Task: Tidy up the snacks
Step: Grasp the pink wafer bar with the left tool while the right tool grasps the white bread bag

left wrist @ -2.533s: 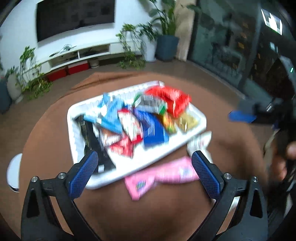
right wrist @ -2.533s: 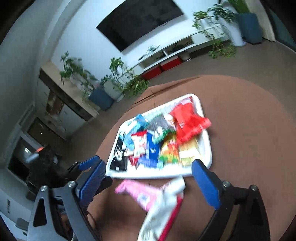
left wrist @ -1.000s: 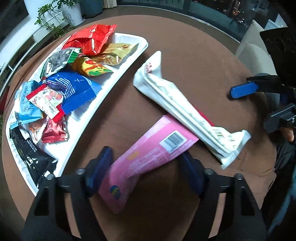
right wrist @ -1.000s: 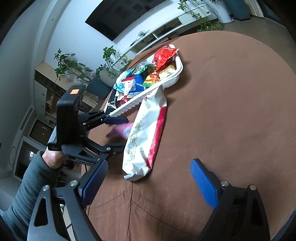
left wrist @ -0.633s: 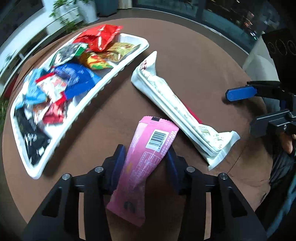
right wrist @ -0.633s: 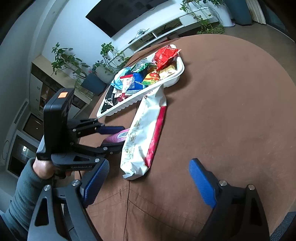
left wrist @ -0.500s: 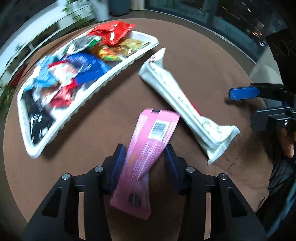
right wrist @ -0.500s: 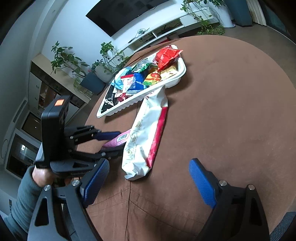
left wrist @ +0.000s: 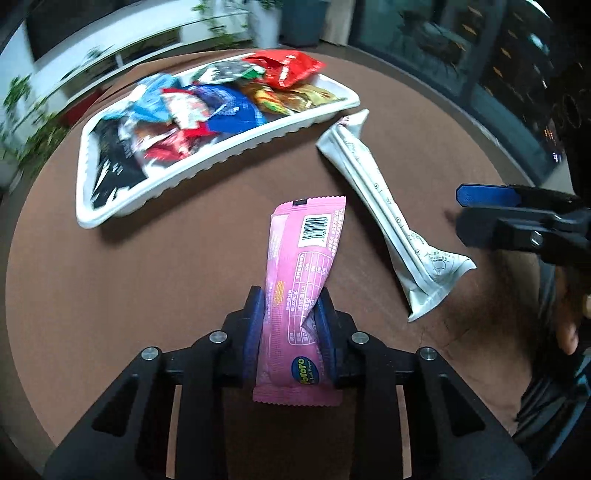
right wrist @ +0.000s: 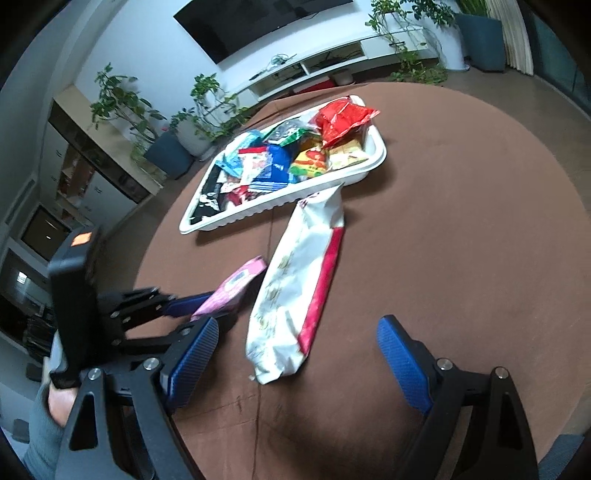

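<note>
Pink, glossy plastic film fills the middle of the left wrist view: we see the pink pack, long and flat with crimped ends, a white barcode label and small print on its back. The left gripper has just been closing on it, and its blue ribbed pads now press the pack from both sides near its lower end, so the film twists a little there. The pack's far end points toward the tray.

The right gripper stands wide open with nothing between its blue textured pads. It hangs over the near end of the white pack, a long soft bag with a red stripe along one side. This bag lies flat on the table, and its far end comes just beside the tray.

The tray is white, rectangular, with ribbed walls and rounded corners. In it we see many small shiny packets in red, blue, yellow, green and black, piled loosely.

The table is round and covered with a brown matt cloth with some creases. Behind it we see a white wall with a dark screen, a low white shelf, several potted plants and a brown floor.
</note>
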A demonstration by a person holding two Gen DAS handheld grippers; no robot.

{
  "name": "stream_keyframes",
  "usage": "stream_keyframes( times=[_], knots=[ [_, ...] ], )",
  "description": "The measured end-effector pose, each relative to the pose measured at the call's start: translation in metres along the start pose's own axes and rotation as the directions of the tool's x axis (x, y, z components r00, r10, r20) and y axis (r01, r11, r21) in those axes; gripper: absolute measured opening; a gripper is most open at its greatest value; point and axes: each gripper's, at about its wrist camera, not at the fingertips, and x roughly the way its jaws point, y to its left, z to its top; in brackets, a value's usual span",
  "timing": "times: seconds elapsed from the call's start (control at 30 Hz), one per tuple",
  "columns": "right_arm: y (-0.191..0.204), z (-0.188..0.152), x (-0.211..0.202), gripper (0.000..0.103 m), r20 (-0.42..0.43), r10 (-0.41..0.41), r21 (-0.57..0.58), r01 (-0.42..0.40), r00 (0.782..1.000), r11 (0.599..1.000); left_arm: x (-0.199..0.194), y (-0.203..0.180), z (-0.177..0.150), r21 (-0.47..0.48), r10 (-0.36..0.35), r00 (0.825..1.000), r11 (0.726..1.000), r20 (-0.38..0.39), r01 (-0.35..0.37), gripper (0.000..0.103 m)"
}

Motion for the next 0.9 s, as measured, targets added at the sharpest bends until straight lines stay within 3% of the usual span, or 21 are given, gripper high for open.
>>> stream_keyframes(
  times=[0.2,0.33,0.47,0.73,0.9],
  knots=[
    [0.012,0.006,0.018,0.091,-0.031,-0.063,-0.030,0.062,0.998,0.998,-0.017,0.015,-0.025,-0.127,0.035,0.998,0.991,0.048,-0.028,0.026],
    [0.031,0.009,0.037,0.089,-0.042,-0.131,-0.112,0.126,0.990,0.986,-0.031,0.021,-0.046,-0.189,0.057,0.996,0.981,0.075,-0.042,0.026],
    [0.043,0.014,0.058,0.075,-0.073,-0.206,-0.182,0.190,0.976,0.965,-0.034,0.019,-0.050,-0.197,0.073,0.994,0.979,0.084,-0.055,0.026],
    [0.050,0.008,0.068,0.064,-0.042,-0.323,-0.288,0.298,0.945,0.910,-0.037,0.017,-0.055,-0.210,0.084,0.992,0.976,0.095,-0.063,0.026],
    [0.048,0.005,0.065,0.052,-0.024,-0.333,-0.316,0.309,0.943,0.897,-0.038,0.014,-0.056,-0.212,0.092,0.991,0.975,0.097,-0.070,0.026]
  ],
)
